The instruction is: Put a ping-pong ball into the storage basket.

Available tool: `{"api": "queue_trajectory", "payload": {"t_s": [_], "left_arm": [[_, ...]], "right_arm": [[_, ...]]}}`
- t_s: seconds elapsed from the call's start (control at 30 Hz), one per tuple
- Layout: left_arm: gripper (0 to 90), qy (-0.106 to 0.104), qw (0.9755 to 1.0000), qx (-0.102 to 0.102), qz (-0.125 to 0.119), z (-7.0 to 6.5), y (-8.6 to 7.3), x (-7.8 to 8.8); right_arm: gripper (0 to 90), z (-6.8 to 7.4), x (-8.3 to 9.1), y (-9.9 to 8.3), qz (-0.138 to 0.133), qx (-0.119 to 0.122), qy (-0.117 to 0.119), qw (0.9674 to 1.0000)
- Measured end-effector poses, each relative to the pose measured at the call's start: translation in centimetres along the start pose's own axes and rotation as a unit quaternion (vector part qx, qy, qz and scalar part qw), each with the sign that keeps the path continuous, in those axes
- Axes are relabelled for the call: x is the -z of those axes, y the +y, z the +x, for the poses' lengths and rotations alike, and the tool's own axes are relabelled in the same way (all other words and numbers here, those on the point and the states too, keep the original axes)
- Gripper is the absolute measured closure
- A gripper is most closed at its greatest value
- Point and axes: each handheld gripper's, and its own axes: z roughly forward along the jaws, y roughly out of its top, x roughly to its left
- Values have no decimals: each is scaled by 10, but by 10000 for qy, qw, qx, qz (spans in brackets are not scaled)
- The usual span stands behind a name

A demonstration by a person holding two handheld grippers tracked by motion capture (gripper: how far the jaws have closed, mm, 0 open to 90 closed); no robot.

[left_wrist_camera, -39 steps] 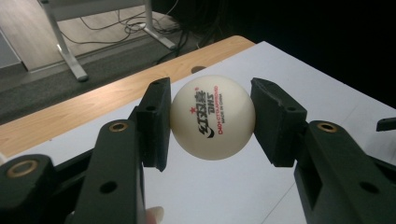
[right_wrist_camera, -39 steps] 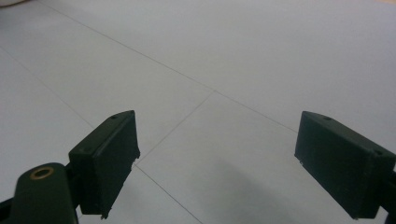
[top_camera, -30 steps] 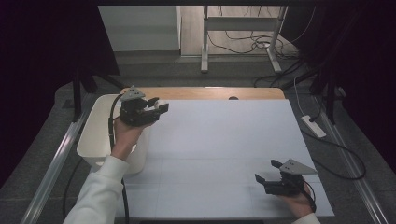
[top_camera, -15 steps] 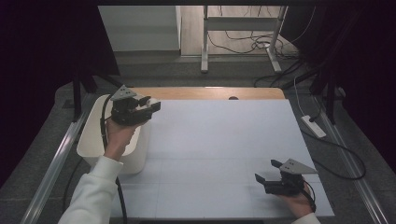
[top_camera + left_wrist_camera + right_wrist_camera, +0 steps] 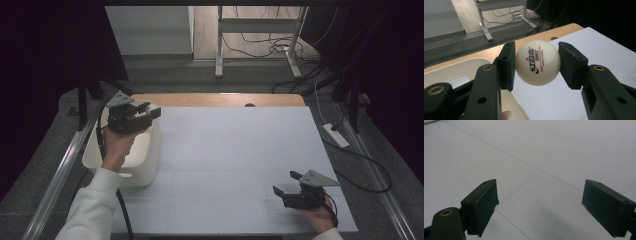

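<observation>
The left gripper (image 5: 150,111) has drifted left and toward the table's far edge — its fingers (image 5: 506,65), clamped on the white ball (image 5: 538,62), now hang over the white tub (image 5: 142,165) rather than over the tub's edge by the table sheet.

White printed ball (image 5: 537,63), clamped between jaws

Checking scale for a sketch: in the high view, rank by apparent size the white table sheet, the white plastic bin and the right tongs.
1. White table sheet
2. White plastic bin
3. Right tongs, nearer the camera yet smallest
</observation>
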Motion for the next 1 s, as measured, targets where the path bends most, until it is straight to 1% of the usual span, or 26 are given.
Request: {"api": "queue_trajectory", "payload": {"t_s": [0.17,0.43,0.8,1.0], "left_arm": [[511,107,9999,20,27,7,-3,5],[510,306,9994,143,35,20,-7,12],[510,454,9987,216,92,28,-10,13],[510,464,9986,219,128,29,-10,11]], "right_arm": [[133,0,0,0,0,7,-5,10000],[133,0,-1,0,4,4,-6,10000],[133,0,-1,0,-1,9,-6,10000],[132,0,-1,0,0,7,5,10000]]}}
